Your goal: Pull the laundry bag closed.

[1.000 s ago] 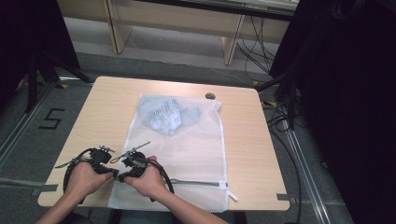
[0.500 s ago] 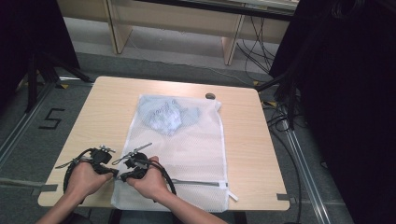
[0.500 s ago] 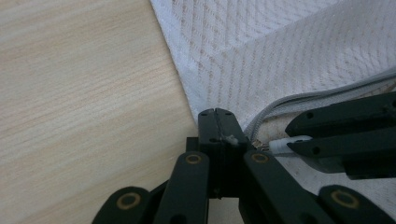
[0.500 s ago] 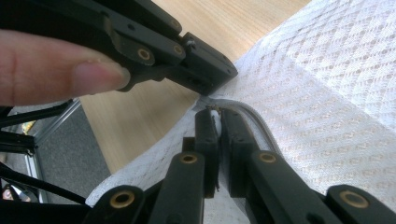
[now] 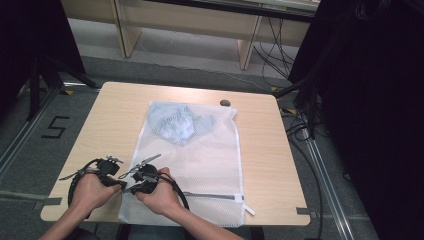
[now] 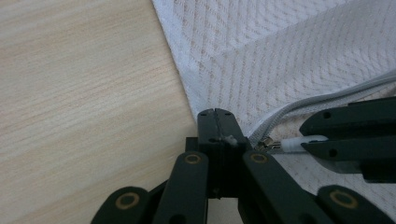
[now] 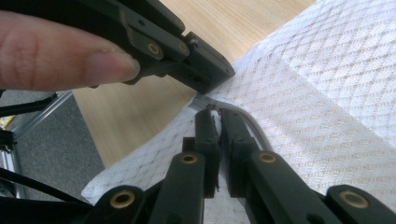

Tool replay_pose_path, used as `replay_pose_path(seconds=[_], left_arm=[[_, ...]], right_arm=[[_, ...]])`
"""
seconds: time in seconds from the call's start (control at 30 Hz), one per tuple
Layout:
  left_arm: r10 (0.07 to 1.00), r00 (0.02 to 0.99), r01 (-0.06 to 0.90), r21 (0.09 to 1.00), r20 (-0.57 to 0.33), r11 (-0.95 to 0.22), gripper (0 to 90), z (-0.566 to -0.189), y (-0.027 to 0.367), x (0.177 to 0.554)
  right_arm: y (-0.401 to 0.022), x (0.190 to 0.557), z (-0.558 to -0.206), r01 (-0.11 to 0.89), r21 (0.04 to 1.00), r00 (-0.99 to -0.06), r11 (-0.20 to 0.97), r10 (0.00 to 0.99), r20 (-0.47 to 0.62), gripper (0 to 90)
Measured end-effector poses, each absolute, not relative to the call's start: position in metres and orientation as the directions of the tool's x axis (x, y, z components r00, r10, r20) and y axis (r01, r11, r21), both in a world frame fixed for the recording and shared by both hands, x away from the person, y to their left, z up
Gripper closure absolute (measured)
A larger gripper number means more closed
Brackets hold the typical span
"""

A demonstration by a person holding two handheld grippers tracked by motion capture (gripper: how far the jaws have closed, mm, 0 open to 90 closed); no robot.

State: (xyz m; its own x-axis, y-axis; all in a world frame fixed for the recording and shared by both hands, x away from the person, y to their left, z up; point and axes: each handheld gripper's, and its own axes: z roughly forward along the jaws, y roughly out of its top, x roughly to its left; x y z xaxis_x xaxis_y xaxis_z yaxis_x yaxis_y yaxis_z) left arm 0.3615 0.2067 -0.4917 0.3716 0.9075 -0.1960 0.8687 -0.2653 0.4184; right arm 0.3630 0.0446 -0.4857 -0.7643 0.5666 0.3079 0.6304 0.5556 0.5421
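A white mesh laundry bag (image 5: 205,160) lies flat on the wooden table (image 5: 110,125), with a light blue garment (image 5: 175,122) inside its far end. Both grippers meet at the bag's near left corner. My left gripper (image 5: 120,183) (image 6: 215,114) is shut on the corner of the bag (image 6: 280,60) beside the zipper's end. My right gripper (image 5: 134,187) (image 7: 215,114) is shut on the white zipper pull (image 6: 303,140), just right of the metal slider (image 6: 266,144). The grey zipper (image 5: 212,195) runs along the bag's near edge. In the right gripper view the left gripper (image 7: 205,70) sits just beyond, with a thumb (image 7: 65,58) on it.
A small dark round object (image 5: 225,103) lies on the table past the bag's far right corner. Bare wood shows left and right of the bag. Black cables loop from both grippers over the near table edge (image 5: 80,175). Grey floor and a shelf frame lie beyond the table.
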Motion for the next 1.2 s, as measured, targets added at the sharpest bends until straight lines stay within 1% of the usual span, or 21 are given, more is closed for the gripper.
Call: replay_pose_path(seconds=[0.3, 0.57, 0.6, 0.73, 0.97, 1.2], left_arm=[[0.904, 0.378, 0.870, 0.409, -0.199, -0.273, 90.0, -0.491, 0.209, 0.363], [0.910, 0.358, 0.878, 0.407, -0.211, -0.251, 90.0, -0.492, 0.209, 0.363], [0.911, 0.351, 0.879, 0.411, -0.217, -0.241, 90.0, -0.492, 0.208, 0.363], [0.911, 0.352, 0.879, 0.411, -0.217, -0.241, 90.0, -0.492, 0.208, 0.363], [0.908, 0.360, 0.878, 0.406, -0.215, -0.252, 90.0, -0.492, 0.209, 0.363], [0.908, 0.360, 0.879, 0.405, -0.215, -0.253, 90.0, -0.491, 0.210, 0.364]], right_arm=[[0.040, 0.363, -0.483, 0.623, 0.546, -0.770, 0.560, 0.562, 0.301, 87.1], [0.037, 0.362, -0.481, 0.623, 0.545, -0.770, 0.561, 0.563, 0.301, 87.1], [0.036, 0.363, -0.482, 0.600, 0.560, -0.787, 0.572, 0.548, 0.283, 87.1], [0.036, 0.361, -0.480, 0.613, 0.551, -0.777, 0.566, 0.557, 0.292, 87.2], [0.034, 0.361, -0.480, 0.600, 0.562, -0.785, 0.570, 0.555, 0.276, 87.1], [0.032, 0.360, -0.478, 0.616, 0.543, -0.775, 0.571, 0.564, 0.286, 87.1]])
